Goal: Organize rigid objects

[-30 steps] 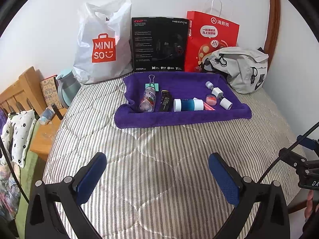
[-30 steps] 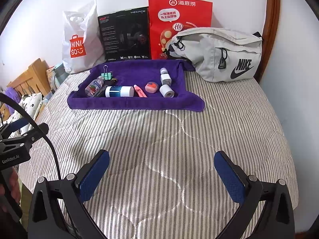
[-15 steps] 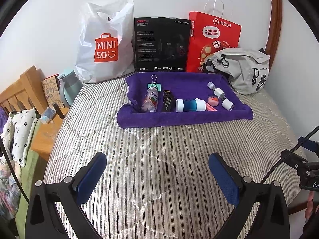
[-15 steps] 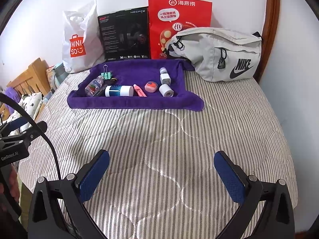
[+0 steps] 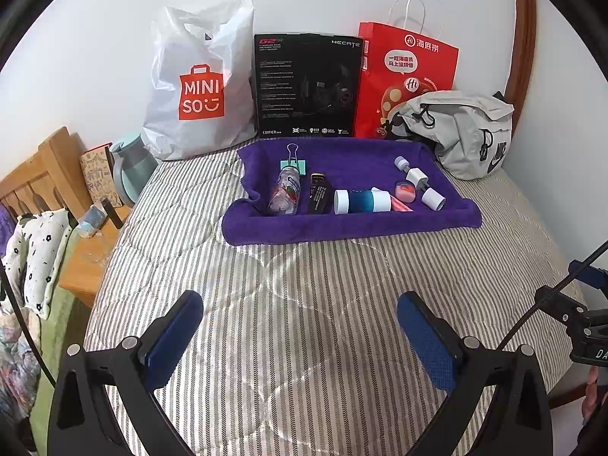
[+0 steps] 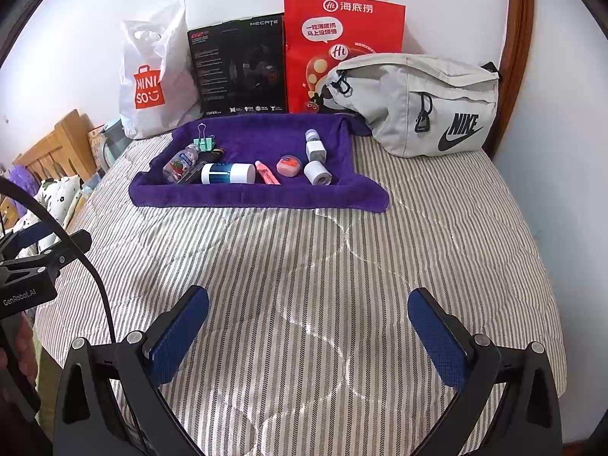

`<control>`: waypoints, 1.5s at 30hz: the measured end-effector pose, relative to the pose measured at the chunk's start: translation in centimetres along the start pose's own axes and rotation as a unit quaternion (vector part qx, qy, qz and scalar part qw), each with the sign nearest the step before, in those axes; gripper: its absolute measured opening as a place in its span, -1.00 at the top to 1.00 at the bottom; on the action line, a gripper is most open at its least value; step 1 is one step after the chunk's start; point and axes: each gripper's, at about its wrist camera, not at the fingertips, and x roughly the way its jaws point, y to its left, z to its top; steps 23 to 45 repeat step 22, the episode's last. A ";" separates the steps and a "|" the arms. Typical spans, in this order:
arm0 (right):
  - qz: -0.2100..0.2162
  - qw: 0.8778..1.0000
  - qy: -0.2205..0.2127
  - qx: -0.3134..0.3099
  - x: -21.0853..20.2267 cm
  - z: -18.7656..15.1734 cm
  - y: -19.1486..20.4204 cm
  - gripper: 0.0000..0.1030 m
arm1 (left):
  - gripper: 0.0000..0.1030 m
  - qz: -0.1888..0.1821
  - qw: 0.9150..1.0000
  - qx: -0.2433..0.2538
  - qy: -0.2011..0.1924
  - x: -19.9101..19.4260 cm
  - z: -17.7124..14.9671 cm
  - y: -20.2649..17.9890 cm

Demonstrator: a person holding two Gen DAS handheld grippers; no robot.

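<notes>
Striped quilt [image 5: 311,288] across the whole lower half of both views, grey and cream, stitched in curved lines. Purple towel [image 5: 342,224] at centre of the left wrist view, upper left of centre in the right wrist view [image 6: 243,193], edges rolled up like a shallow tray. Grey Nike waist bag [image 6: 418,102] at upper right, touching the towel's far right corner. Behind the towel, against the white wall: white Miniso bag [image 5: 197,87] upper left, black Hecate box [image 5: 307,83] upper centre, red paper bag [image 5: 406,72] just right of it.

Left gripper [image 5: 300,326] at bottom centre of its own view, blue-padded jaws spread wide, nothing between them, hovering over bare quilt well short of the towel. Right gripper [image 6: 307,323] likewise at bottom centre — jaws wide apart, empty.

On the towel, in a loose row along its near side: blue cylinder with white ends [image 5: 361,201] lying on its side at centre; clear printed bottle [image 5: 287,193] to its left; black flat case [image 5: 318,197] between the two; green binder clip [image 5: 292,163] just behind the bottle. To the right — pink tube [image 6: 268,173], round pink tin [image 6: 289,166], white roll [image 6: 316,173], white cube-shaped plug [image 6: 315,150], small grey-capped piece [image 6: 311,135] farthest back.
</notes>
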 end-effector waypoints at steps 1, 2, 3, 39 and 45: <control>0.000 1.000 0.001 0.000 0.0 0.0 0.0 -1.00 | -1.00 0.000 1.000 0.000 0.001 0.0 0.0 0.0; 0.000 1.000 0.001 0.000 0.0 0.0 0.0 -1.00 | -1.00 0.001 1.000 0.000 0.001 0.0 0.0 0.0; 0.000 1.000 0.001 -0.001 0.0 0.0 0.0 -1.00 | -1.00 0.001 1.000 0.000 0.000 0.0 0.0 0.0; -0.002 1.000 0.002 -0.001 0.2 0.0 -0.2 -1.00 | -1.00 0.000 1.000 0.002 0.001 0.2 -0.1 0.3; -0.002 1.000 0.002 -0.001 0.2 0.0 -0.2 -1.00 | -1.00 0.000 1.000 0.002 0.001 0.2 -0.1 0.3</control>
